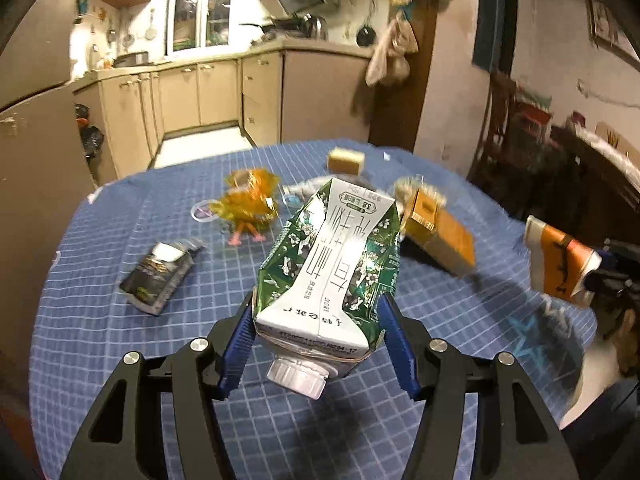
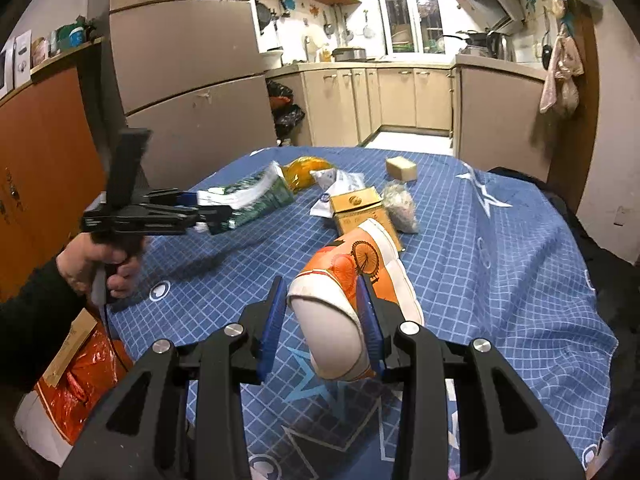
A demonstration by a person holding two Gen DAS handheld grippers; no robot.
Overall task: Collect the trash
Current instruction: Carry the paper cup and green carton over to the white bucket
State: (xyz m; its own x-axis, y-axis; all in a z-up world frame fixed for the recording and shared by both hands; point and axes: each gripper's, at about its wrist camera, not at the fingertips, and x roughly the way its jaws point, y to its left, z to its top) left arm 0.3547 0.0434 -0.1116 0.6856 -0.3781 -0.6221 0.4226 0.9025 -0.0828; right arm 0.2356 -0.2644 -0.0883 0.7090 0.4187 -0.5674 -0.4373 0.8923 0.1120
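My left gripper (image 1: 318, 312) is shut on a crushed green and white milk carton (image 1: 332, 256), cap end toward the camera, held above the blue checked tablecloth (image 1: 120, 344). It also shows in the right wrist view (image 2: 224, 212) with the carton (image 2: 256, 196). My right gripper (image 2: 322, 316) is shut on an orange and white paper cup (image 2: 352, 280), held above the table. The cup also shows in the left wrist view (image 1: 560, 264) at the right edge.
On the table lie a black foil pouch (image 1: 158, 276), a yellow cellophane wrapper (image 1: 250, 200), a gold box (image 1: 440, 232), a yellow sponge (image 1: 346, 160), a clear bag (image 2: 400, 204) and a white wrapper (image 2: 340, 188). An orange bag in a box (image 2: 76, 384) sits below the table's left edge.
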